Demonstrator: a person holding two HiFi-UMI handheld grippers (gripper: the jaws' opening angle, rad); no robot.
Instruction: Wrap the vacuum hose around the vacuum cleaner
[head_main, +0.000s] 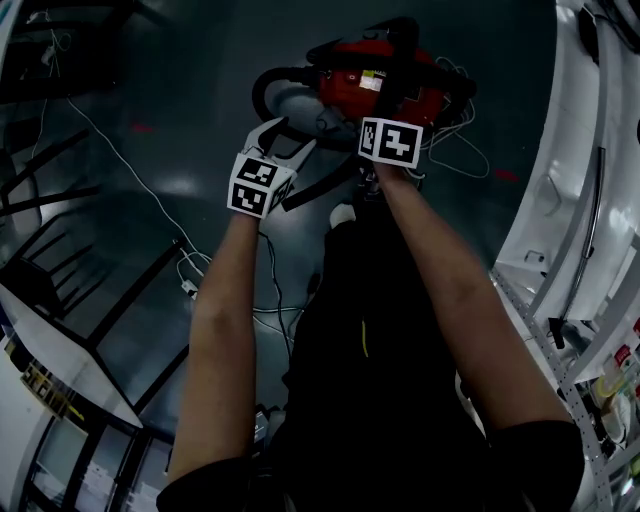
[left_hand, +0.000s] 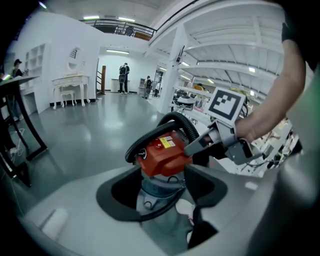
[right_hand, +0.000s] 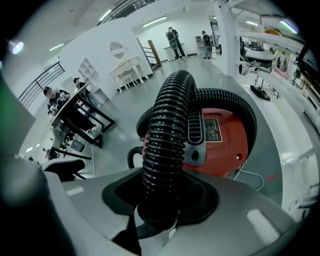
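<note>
Two tools at work. The right tool is clamped on the black ribbed vacuum hose, just above the red canister vacuum cleaner; the hose arches over the vac's top. The left tool stands wide apart w/ nothing in it, just beside the vac and not touching it. To do this step well I'd keep the grip firm, lead the hose low & snug round the vac's body w/o kinking, and use the left tool to steady the vac or pin each laid loop. The vac sits on the glossy grey floor.
</note>
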